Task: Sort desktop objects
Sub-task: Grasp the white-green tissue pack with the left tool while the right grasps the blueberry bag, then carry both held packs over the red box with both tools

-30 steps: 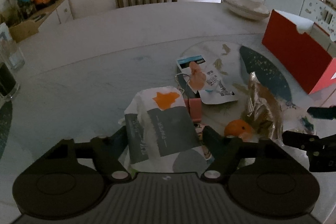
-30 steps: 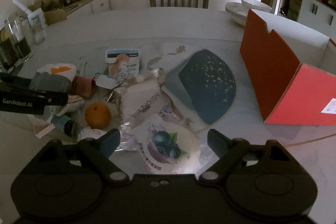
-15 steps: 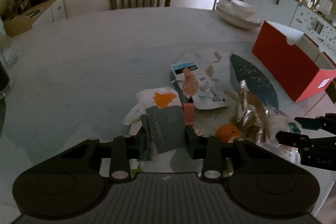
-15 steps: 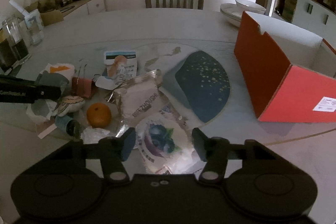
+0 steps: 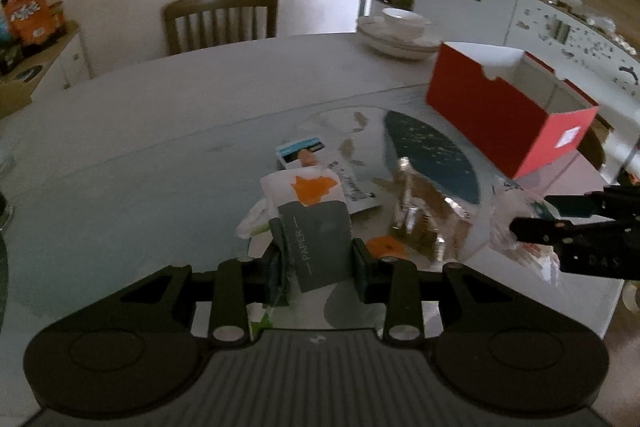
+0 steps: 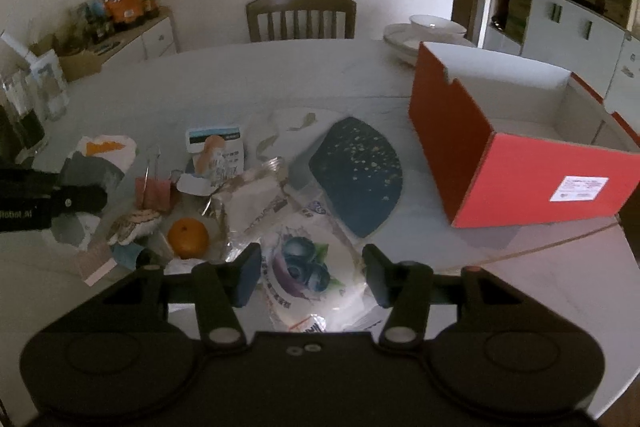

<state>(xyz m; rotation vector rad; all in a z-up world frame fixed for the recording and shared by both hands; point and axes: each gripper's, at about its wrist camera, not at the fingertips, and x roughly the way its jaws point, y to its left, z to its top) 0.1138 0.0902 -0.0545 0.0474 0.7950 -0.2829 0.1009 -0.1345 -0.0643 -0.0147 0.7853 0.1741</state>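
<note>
**Two soft packs in two grippers: the risks from here**

At the bottom centre of the left wrist view, the left gripper [image 5: 314,269] is pinching a white and grey tissue pack [image 5: 316,223] printed "PAPER", its jaws pressed against the pack's sides. The pack is soft, and its loose wrapper is bunching at the left jaw, so it is probably liable to slide out or tear if swung quickly.

In the right wrist view the right gripper [image 6: 312,277] is sitting around a blueberry snack pouch [image 6: 308,267] at the lower centre, jaws on either side of it. Whether they are actually squeezing the pouch, I cannot tell; the left wrist view suggests crumpled plastic is caught at its tips. A slack hold on glossy film is likely to slip.

Just beyond the pouch, a silver foil bag [image 6: 256,199] is lying partly over it, and an orange [image 6: 188,238] is resting just to the left. Lifting the pouch may drag the foil bag along or nudge the orange into rolling across the tabletop [image 5: 160,131].

Further up the frame, a pink binder clip [image 6: 154,189], a small printed sachet [image 6: 218,151] and a dark blue fan-shaped mat [image 6: 356,175] are lying near one another in the pile.

At the far right the red cardboard box [image 6: 520,147] is standing open, apparently empty and the likely destination. It looks light, so a gripper knocking its rim could shove it toward the stacked bowls [image 6: 428,31] behind.
</note>
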